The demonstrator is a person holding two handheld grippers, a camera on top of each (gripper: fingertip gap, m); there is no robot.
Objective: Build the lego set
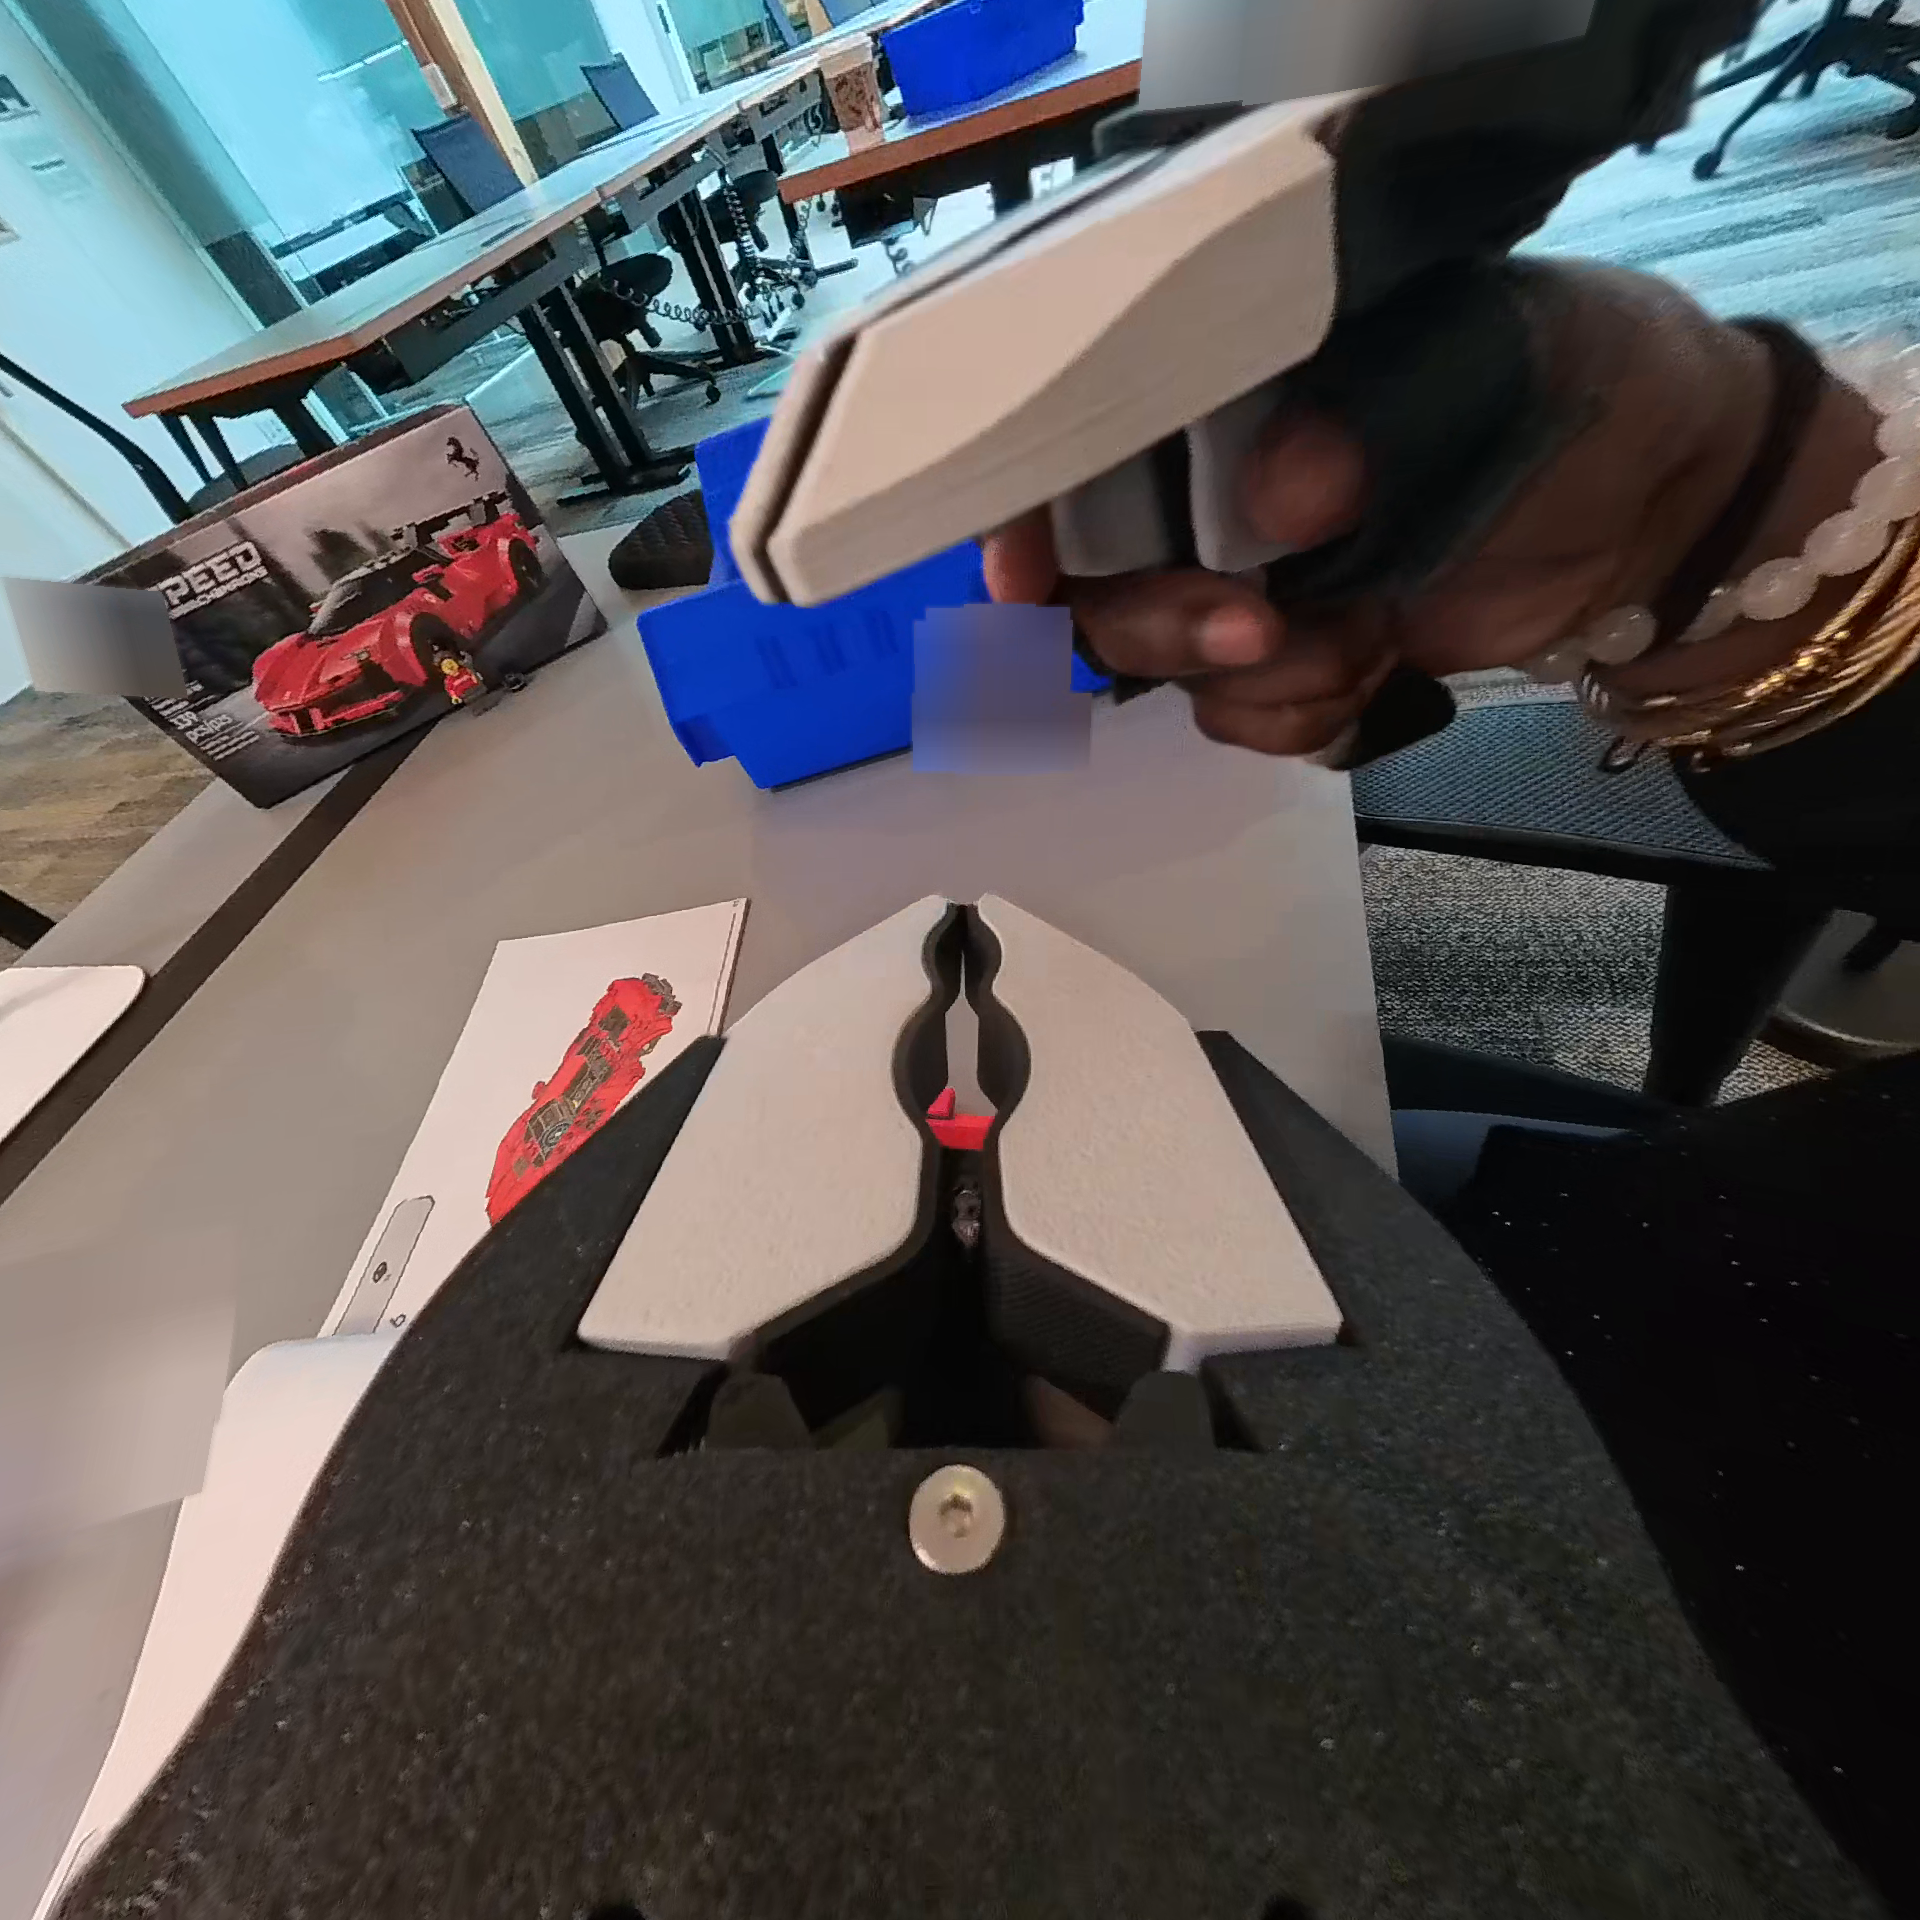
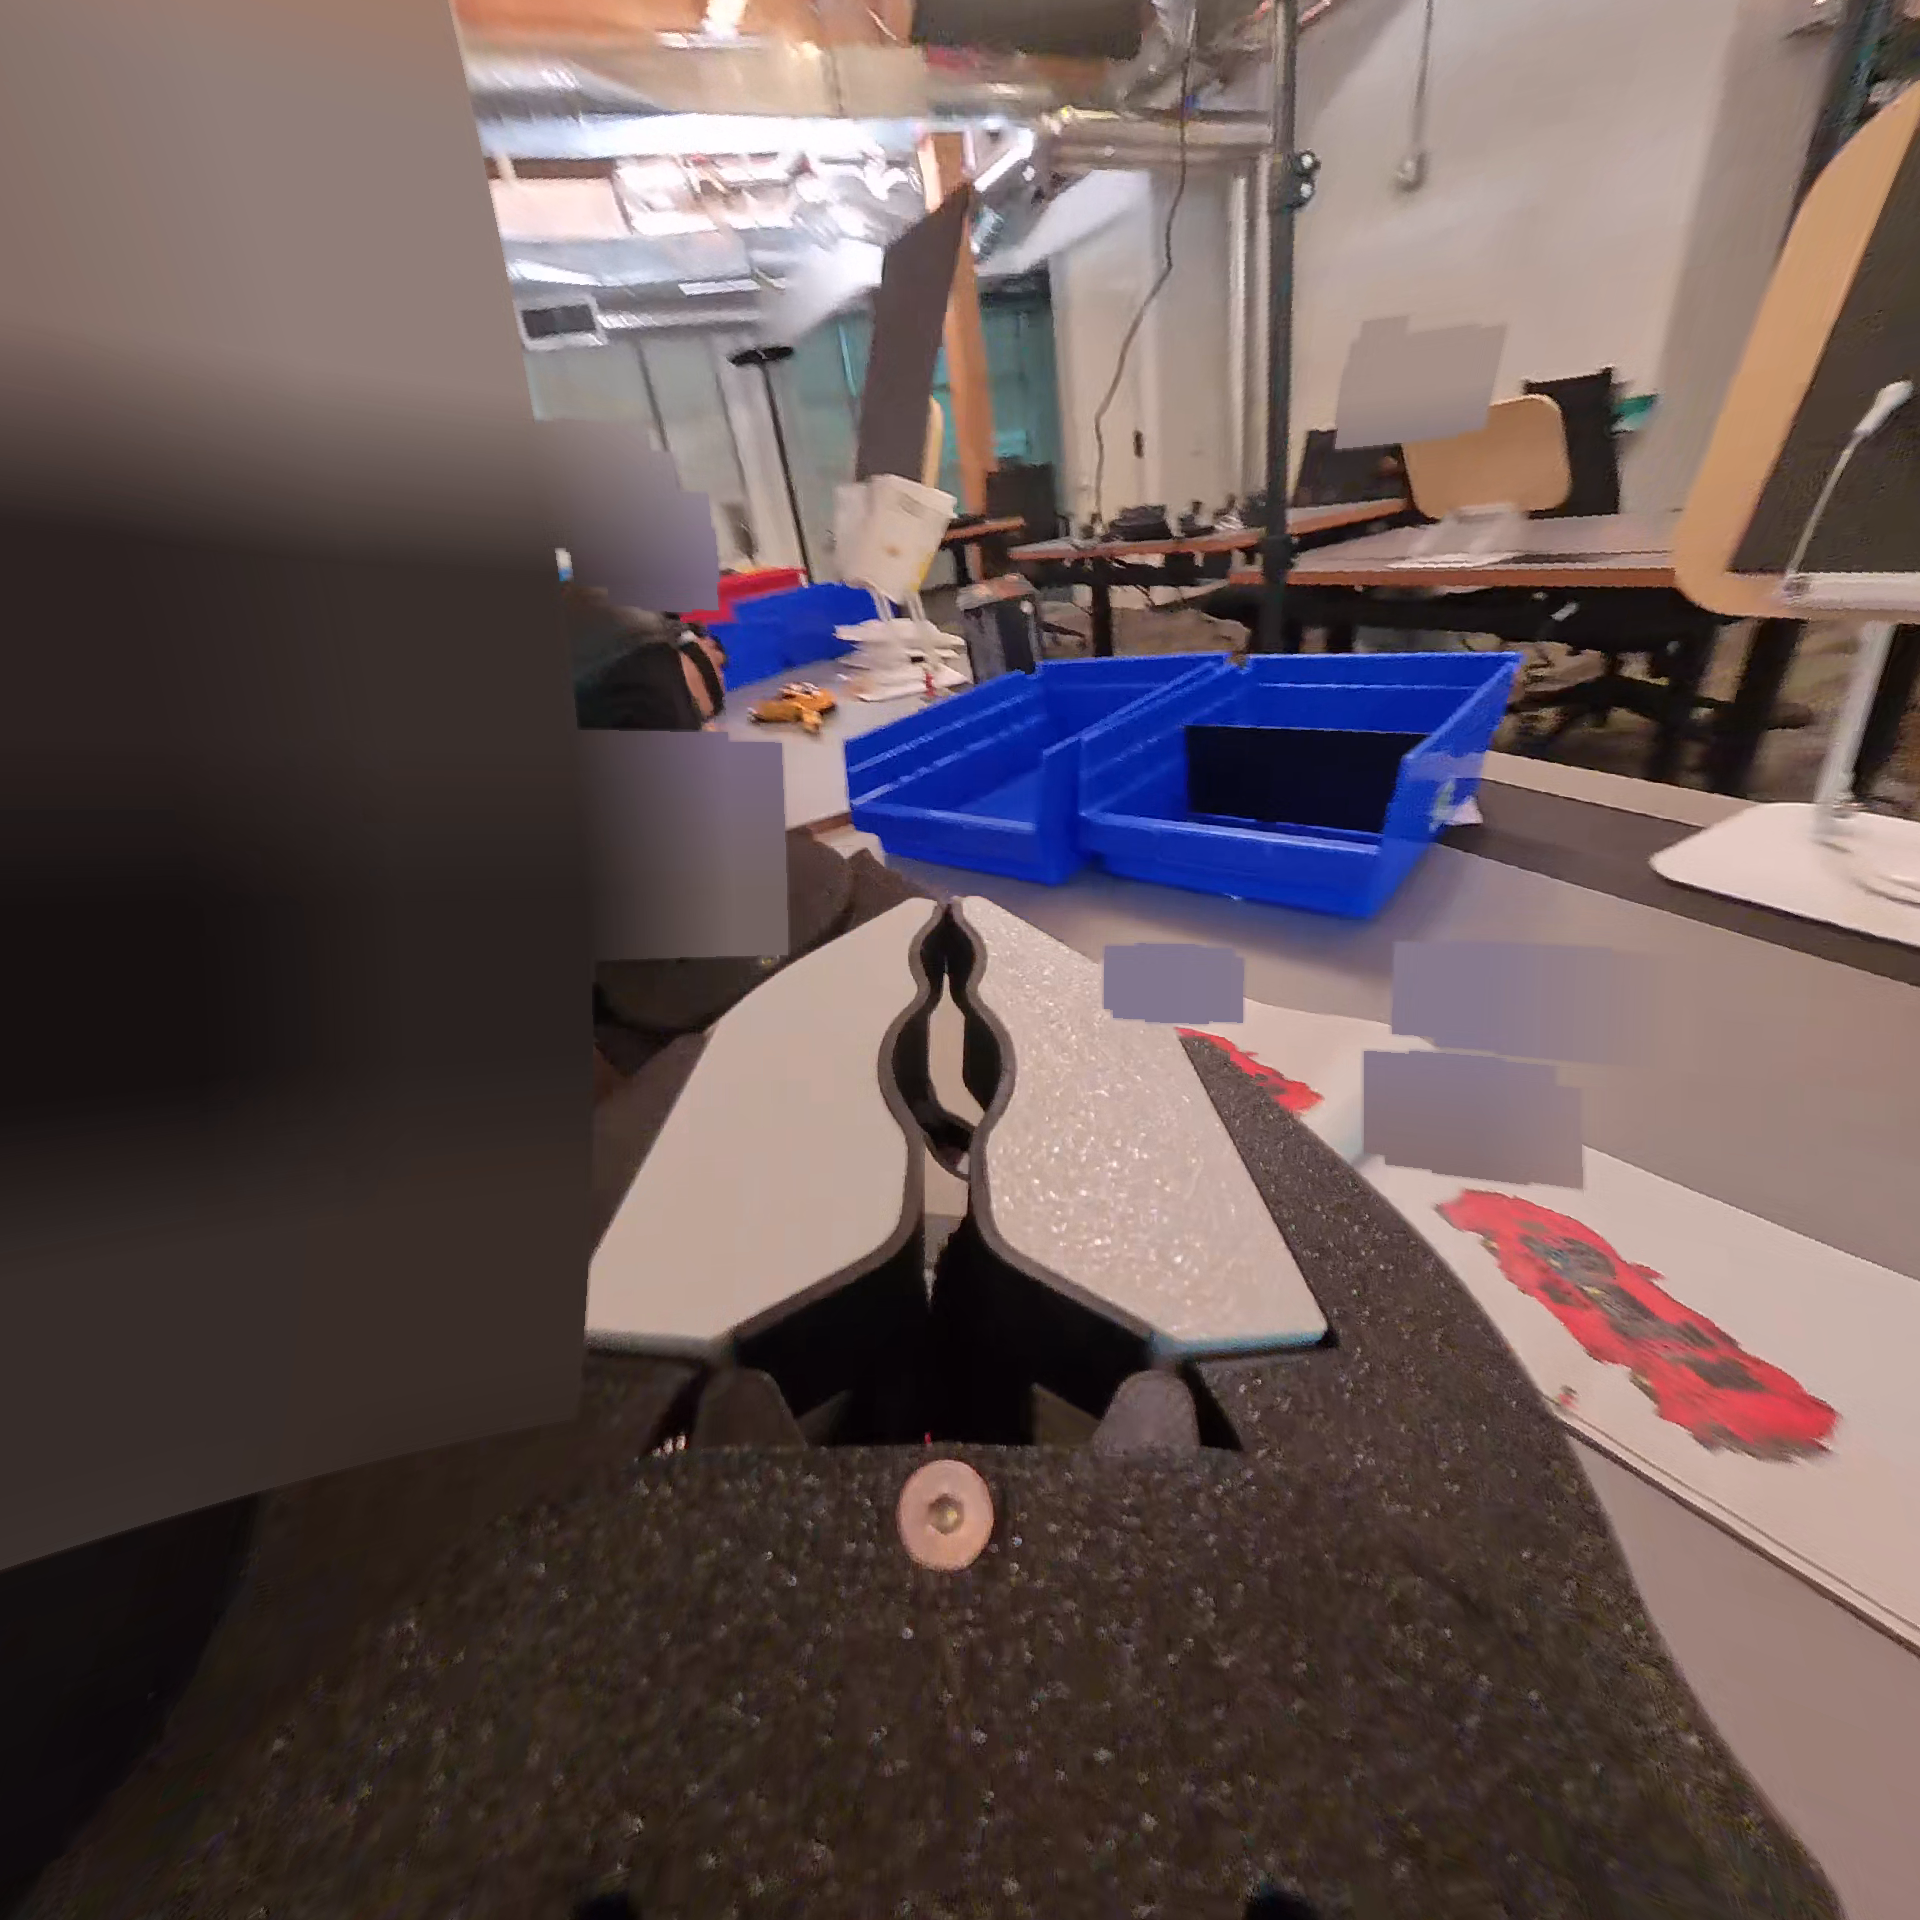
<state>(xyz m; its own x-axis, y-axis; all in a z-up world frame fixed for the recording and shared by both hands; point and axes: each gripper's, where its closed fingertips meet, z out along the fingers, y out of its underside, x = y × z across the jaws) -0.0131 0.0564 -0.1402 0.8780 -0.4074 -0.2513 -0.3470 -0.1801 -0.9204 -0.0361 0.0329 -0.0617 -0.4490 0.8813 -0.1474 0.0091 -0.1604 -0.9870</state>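
Note:
My left gripper (image 1: 961, 912) is shut over the grey table (image 1: 582, 821). A small red lego piece (image 1: 954, 1120) is pinched deep between its fingers, with a dark part just under it. My right gripper (image 1: 756, 549) is held in a hand above and ahead of the left one, fingers together, in front of a blue bin (image 1: 810, 675). In the right wrist view the right gripper (image 2: 951, 916) is shut, and a thin dark curved shape (image 2: 935, 1117) shows in its gap; I cannot tell what it is. The instruction booklet (image 1: 592, 1049) with red car pictures lies at the left; it also shows in the right wrist view (image 2: 1621, 1340).
The lego set's box (image 1: 353, 613) stands at the far left of the table. Two blue bins (image 2: 1195, 790) sit side by side beyond the right gripper. A white lamp base (image 2: 1787, 873) is at the right. A black mesh chair (image 1: 1538, 790) stands past the table's right edge. Spacing between my two grippers at the tips: around 8 cm.

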